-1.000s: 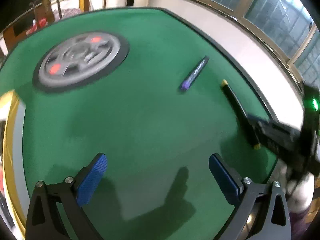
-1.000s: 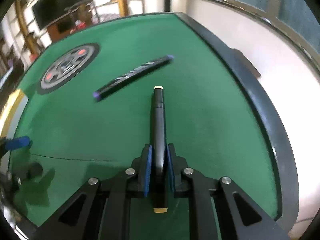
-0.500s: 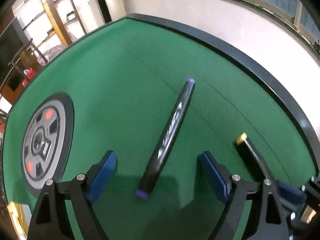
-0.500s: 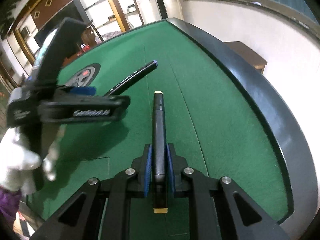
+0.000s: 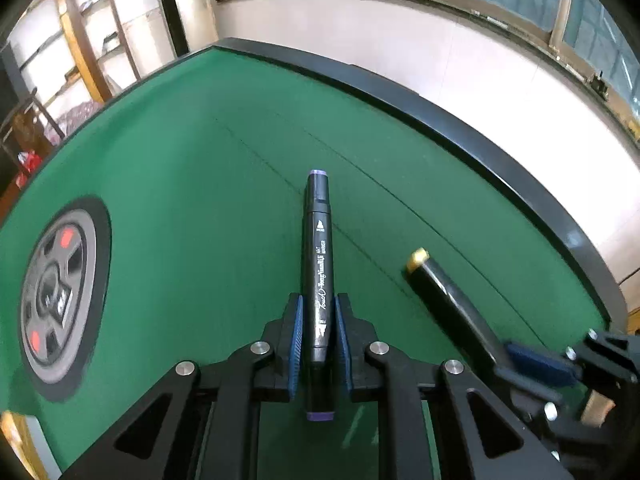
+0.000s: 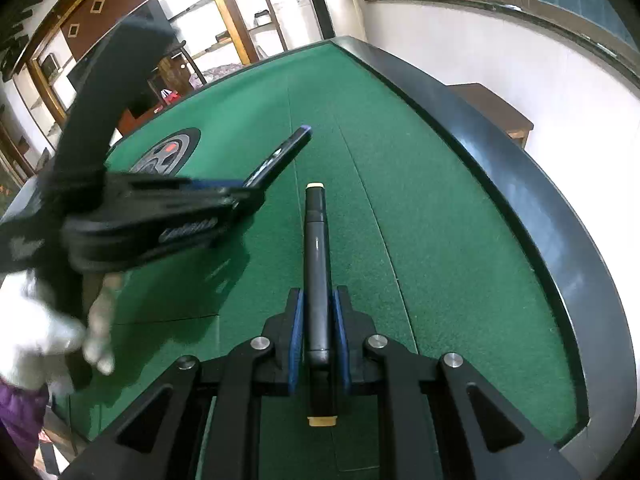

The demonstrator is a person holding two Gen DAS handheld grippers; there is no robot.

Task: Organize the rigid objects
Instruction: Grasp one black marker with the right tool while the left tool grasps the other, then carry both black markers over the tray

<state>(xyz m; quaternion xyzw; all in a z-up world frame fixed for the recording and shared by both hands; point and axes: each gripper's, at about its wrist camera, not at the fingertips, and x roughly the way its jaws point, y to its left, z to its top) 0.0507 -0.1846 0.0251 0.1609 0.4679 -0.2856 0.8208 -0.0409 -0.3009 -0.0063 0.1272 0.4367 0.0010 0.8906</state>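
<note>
A black marker with purple end caps (image 5: pixel 318 264) lies along my left gripper (image 5: pixel 318 304), whose blue pads are shut on its lower half. In the right wrist view the same purple-capped marker (image 6: pixel 286 152) sticks out past the left gripper (image 6: pixel 244 190) at the left. A black marker with yellow end caps (image 6: pixel 316 256) is clamped in my right gripper (image 6: pixel 316 296), pointing away over the green felt. From the left wrist view this yellow-capped marker (image 5: pixel 444 300) shows at the lower right, held by the right gripper (image 5: pixel 520 360). Both markers are close to the felt.
The green felt table (image 5: pixel 192 208) has a black raised rim (image 5: pixel 500 168) near a white wall. A wheel-shaped grey and black print (image 5: pixel 60 300) lies on the felt at the left. A gloved hand (image 6: pixel 44 332) holds the left gripper. Shelves stand behind the table.
My left gripper swung over to the purple-capped marker and its jaws went from wide open to shut on it. The right gripper kept its hold on the yellow-capped marker and barely shifted.
</note>
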